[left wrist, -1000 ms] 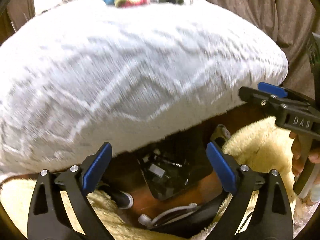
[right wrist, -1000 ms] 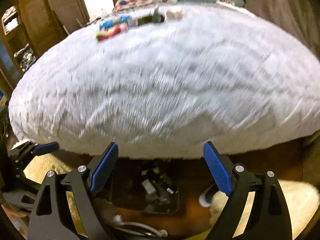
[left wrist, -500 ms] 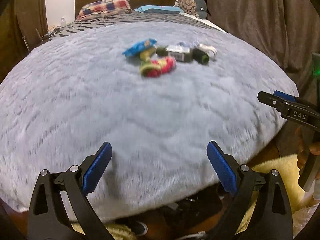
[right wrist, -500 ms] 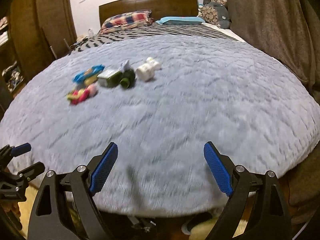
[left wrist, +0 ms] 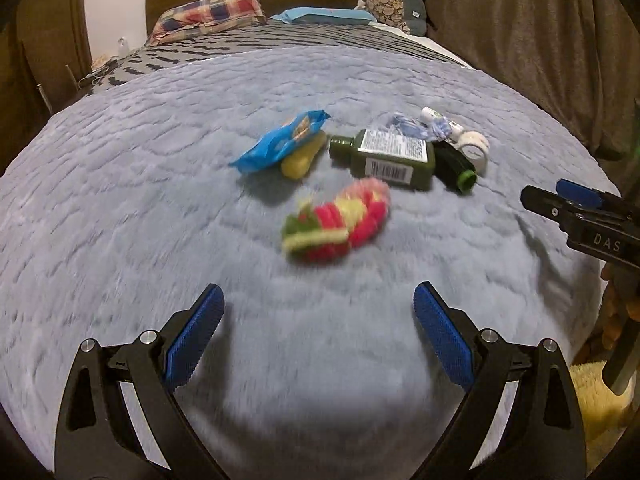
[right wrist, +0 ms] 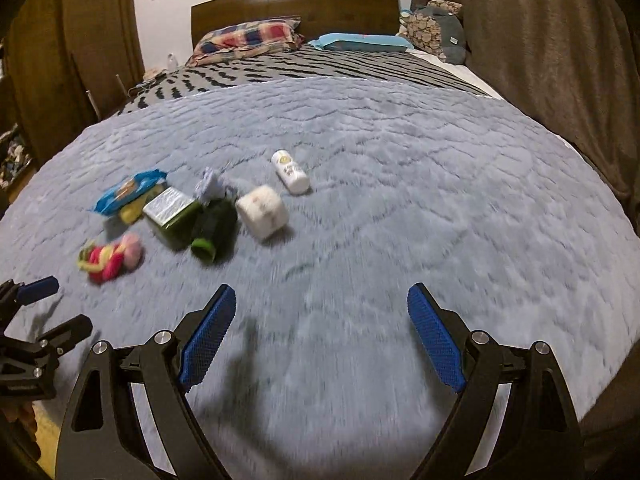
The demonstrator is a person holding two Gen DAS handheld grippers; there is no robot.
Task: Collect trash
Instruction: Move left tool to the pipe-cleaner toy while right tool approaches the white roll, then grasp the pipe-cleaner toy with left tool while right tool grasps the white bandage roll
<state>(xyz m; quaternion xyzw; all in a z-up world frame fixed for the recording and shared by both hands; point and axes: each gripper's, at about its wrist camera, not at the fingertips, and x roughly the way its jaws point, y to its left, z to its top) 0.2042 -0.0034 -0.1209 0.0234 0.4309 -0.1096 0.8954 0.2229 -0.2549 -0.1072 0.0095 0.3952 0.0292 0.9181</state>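
The left gripper (left wrist: pixel 318 340) hangs over the near part of the bed, jaws spread wide and nothing between them. The right gripper (right wrist: pixel 320 344) is in the same state: jaws wide, empty, over bare blanket (right wrist: pixel 400 200).

The trash lies in one group on the grey blanket, ahead of both grippers and well apart from them. Nearest to the left gripper is a red and yellow bundle (left wrist: pixel 338 222), fluffy and blurred, so I cannot tell what it is. Behind it lie a blue wrapper (left wrist: pixel 280 142) resting on a yellow piece (left wrist: pixel 302 158), a green bottle (left wrist: pixel 390 158) on its side, a dark bottle (left wrist: pixel 454 164) with a green cap touching it, and a white roll (left wrist: pixel 474 148). In the right view a small white bottle (right wrist: pixel 290 171) lies a little further back, apart from the roll.

I judge the step to be the approach: nothing is picked yet. No bin or bag shows in either view.

The next move, I think, calls for one gripper to go forward and down onto a single item. The bundle is the simplest choice, because it is alone and soft. The bottles touch each other, so the jaws must come around one without pushing the other. The soft blanket may let thin things like the wrapper sink, and the pads should go low enough.
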